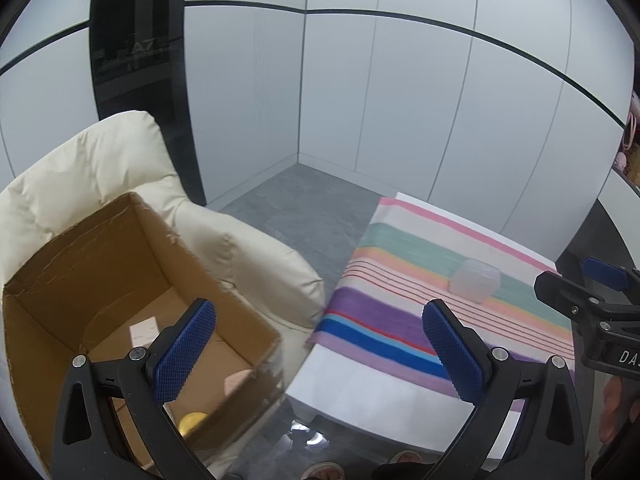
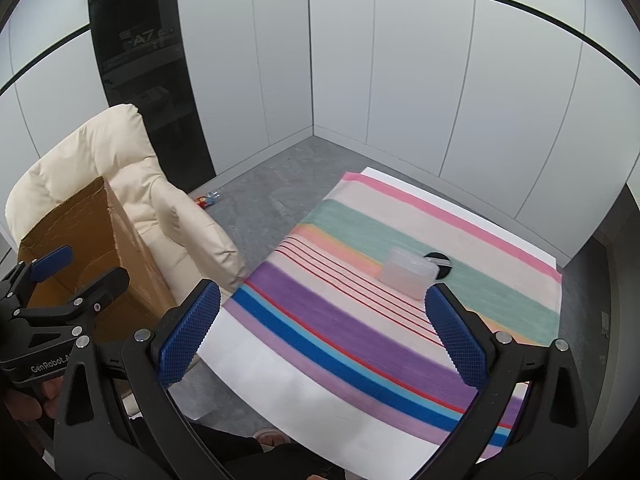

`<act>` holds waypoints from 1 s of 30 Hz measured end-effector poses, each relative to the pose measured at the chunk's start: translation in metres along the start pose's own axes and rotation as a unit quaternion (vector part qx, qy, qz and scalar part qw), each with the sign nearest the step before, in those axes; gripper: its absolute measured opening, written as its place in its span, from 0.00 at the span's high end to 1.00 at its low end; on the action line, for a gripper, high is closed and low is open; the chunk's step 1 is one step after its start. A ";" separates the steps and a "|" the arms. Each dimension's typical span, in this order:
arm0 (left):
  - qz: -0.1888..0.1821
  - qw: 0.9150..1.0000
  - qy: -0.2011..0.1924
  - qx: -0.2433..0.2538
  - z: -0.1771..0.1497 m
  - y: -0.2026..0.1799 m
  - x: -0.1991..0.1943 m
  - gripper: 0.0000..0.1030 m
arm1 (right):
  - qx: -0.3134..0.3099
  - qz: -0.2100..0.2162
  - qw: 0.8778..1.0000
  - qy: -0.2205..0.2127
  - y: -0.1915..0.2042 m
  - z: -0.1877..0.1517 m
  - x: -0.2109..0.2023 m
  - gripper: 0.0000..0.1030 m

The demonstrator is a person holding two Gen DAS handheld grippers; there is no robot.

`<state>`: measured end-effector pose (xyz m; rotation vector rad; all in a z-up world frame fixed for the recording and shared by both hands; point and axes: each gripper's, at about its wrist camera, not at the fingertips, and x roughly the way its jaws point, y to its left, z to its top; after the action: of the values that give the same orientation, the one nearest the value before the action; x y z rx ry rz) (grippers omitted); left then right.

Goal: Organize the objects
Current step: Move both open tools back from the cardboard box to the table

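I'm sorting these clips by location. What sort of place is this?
Probably a staged recording room, not a home: bare white panelled walls, a cream armchair holding a cardboard box, and a table under a striped cloth.

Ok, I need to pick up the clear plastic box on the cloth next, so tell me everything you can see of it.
The clear plastic box is small, frosted, translucent, with rounded corners and seemingly a lid on top. It sits on the striped cloth, on the peach and red-lined stripes. A black round object lies just behind it; contact unclear. Neither gripper touches it.
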<state>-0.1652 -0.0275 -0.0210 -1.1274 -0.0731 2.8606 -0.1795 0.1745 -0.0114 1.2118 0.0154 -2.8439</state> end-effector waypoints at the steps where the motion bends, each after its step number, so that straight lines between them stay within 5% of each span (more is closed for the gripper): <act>1: -0.002 1.000 0.000 0.002 0.000 -0.004 0.001 0.00 | 0.002 -0.003 1.000 0.000 -0.004 -0.001 -0.001 0.00; 30: -0.059 0.996 0.006 0.063 -0.002 -0.102 0.011 0.00 | 0.061 -0.055 0.997 0.005 -0.095 -0.034 -0.028 0.00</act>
<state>-0.1674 0.0756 -0.0234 -1.0789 0.0401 2.7126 -0.1409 0.2720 -0.0157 1.2876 -0.0948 -2.9732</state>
